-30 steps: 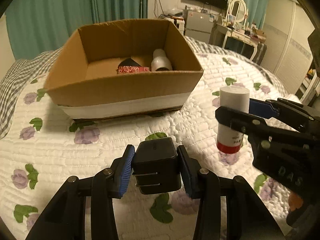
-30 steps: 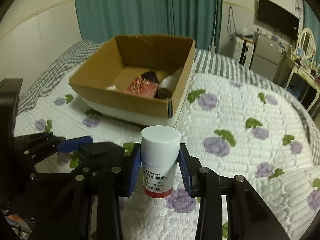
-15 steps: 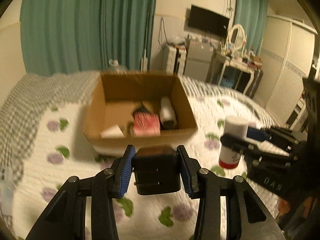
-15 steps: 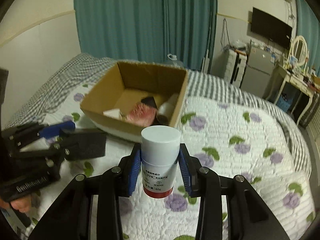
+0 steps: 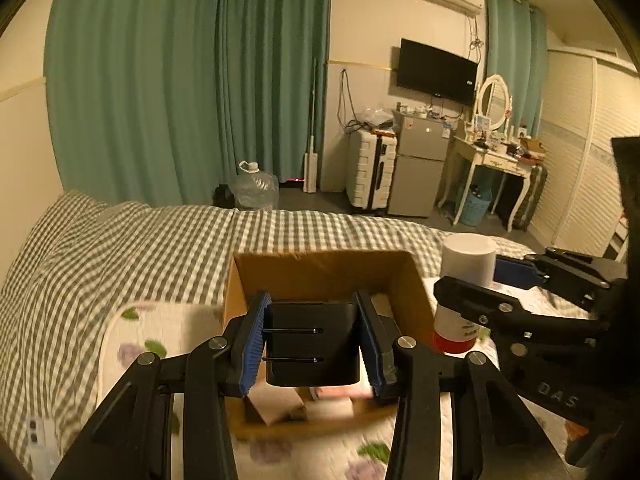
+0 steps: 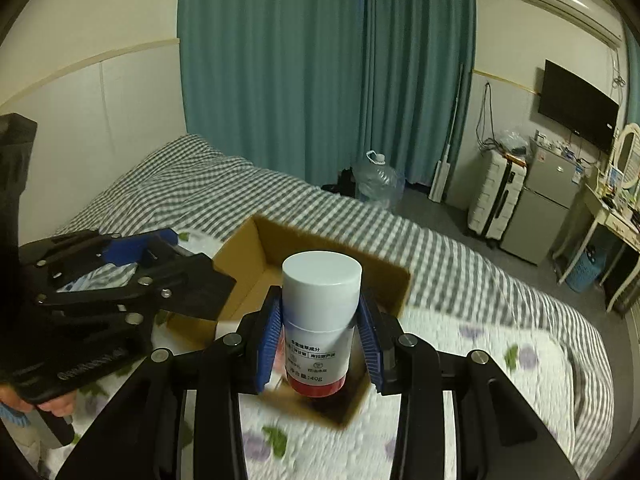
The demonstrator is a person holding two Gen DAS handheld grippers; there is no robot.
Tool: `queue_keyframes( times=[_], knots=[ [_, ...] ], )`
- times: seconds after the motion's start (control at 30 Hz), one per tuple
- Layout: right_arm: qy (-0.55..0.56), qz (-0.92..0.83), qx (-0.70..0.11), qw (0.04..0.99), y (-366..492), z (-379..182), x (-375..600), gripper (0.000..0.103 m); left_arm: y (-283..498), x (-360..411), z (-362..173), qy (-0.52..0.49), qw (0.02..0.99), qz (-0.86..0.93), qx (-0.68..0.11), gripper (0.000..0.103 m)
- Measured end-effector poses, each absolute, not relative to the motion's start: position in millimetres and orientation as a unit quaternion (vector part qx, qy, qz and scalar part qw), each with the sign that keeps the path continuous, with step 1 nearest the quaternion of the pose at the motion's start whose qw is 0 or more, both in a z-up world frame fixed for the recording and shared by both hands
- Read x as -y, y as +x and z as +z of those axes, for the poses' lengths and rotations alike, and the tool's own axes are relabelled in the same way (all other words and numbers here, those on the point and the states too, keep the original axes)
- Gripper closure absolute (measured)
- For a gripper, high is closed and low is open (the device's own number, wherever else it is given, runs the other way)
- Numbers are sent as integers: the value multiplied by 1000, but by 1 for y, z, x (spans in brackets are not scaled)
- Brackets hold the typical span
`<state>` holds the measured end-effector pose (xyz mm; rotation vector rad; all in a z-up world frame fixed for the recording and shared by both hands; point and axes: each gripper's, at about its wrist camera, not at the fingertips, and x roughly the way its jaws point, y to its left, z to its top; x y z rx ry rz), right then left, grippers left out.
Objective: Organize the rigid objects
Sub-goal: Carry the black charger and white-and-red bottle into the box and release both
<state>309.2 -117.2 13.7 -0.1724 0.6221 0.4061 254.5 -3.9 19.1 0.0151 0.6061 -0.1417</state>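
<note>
Black plug adapter, a smooth rigid block with two thin slots across its face, clamped between the blue ribbed pads of the left gripper, jaws closed down to the block's width. White cylindrical bottle, glossy plastic with a flat cap, a printed label and a red base band, held upright in the right gripper, jaws shut against its sides. Both objects hang in the air above the open cardboard box, the adapter over its middle and the bottle nearer its right wall; from the right wrist view the bottle sits over the near corner of the box. Step in hand, as judged: carrying the two items to the box for deposit. The next move calls for lowering each one past the rim and parting the jaws only when it is low inside, leaving room for the pale and reddish items already on the box floor, which are blurred and not identifiable. The box is matte corrugated board with straight walls; it rests on a soft quilted cover printed with purple flowers and green leaves, laid over a grey checked sheet
</note>
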Motion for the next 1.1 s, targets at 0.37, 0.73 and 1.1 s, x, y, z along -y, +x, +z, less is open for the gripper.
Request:
queue_keyframes(
  times=[0.37,0.73,1.1],
  knots=[
    [-79,199,-336,917,384,-31,109,67,331,-3,-60,24,929,-51,-365,60],
    [-63,194,-364,909,401,-64,107,67,328,-4,-65,24,931,-35,-364,55],
    [-54,183,-389,901,419,-87,98,66,319,-16,-64,6,931,-26,-365,46]
  ],
)
